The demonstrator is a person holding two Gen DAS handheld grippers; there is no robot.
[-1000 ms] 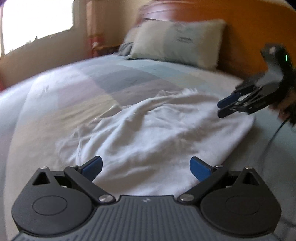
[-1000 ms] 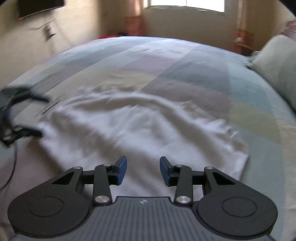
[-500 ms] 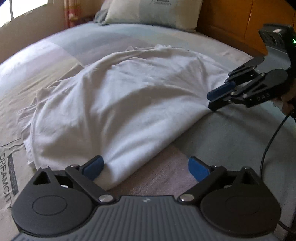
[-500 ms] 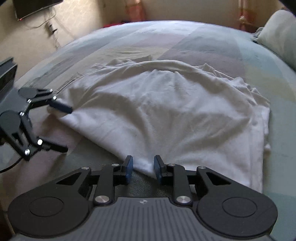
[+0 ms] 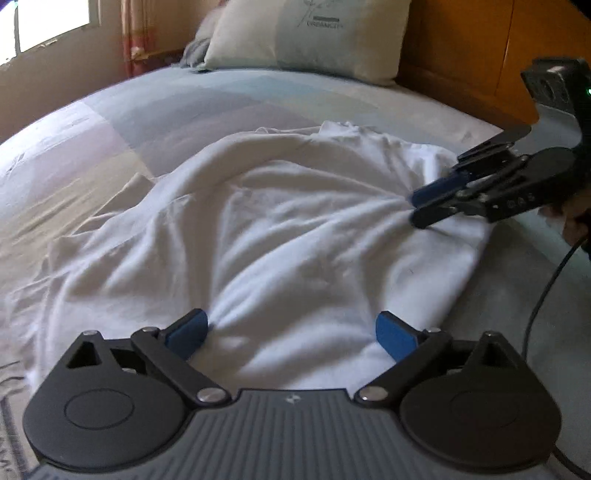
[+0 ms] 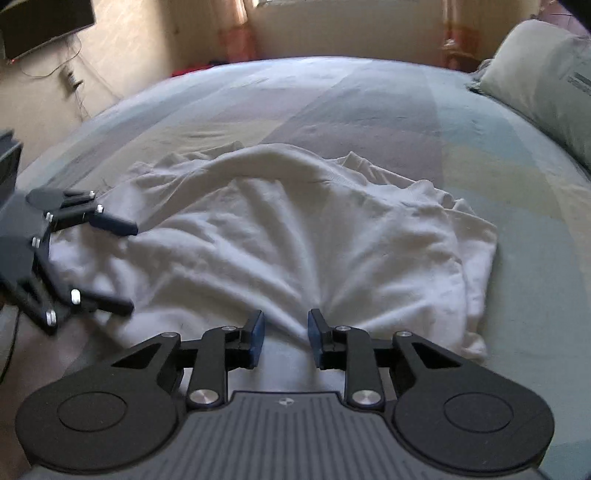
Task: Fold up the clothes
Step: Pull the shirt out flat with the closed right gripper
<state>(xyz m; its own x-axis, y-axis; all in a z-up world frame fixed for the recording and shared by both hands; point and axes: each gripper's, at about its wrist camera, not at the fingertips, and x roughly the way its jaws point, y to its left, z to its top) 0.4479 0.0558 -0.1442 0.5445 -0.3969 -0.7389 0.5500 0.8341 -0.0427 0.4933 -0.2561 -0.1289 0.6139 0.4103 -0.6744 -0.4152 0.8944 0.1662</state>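
The rumpled white cotton garment [image 5: 295,229] lay crosswise on the bed [image 5: 258,96]; right gripper [image 6: 284,334] jaws apparently pinched its near edge, left gripper [image 5: 291,332] jaws were spread over it.

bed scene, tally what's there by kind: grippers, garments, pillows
Black two-finger grippers with blue pads: 2, the left gripper and the right gripper
White crumpled cotton garment: 1
Pale green rectangular pillow: 1
Total: 4, all over or on the pastel patchwork bedspread.
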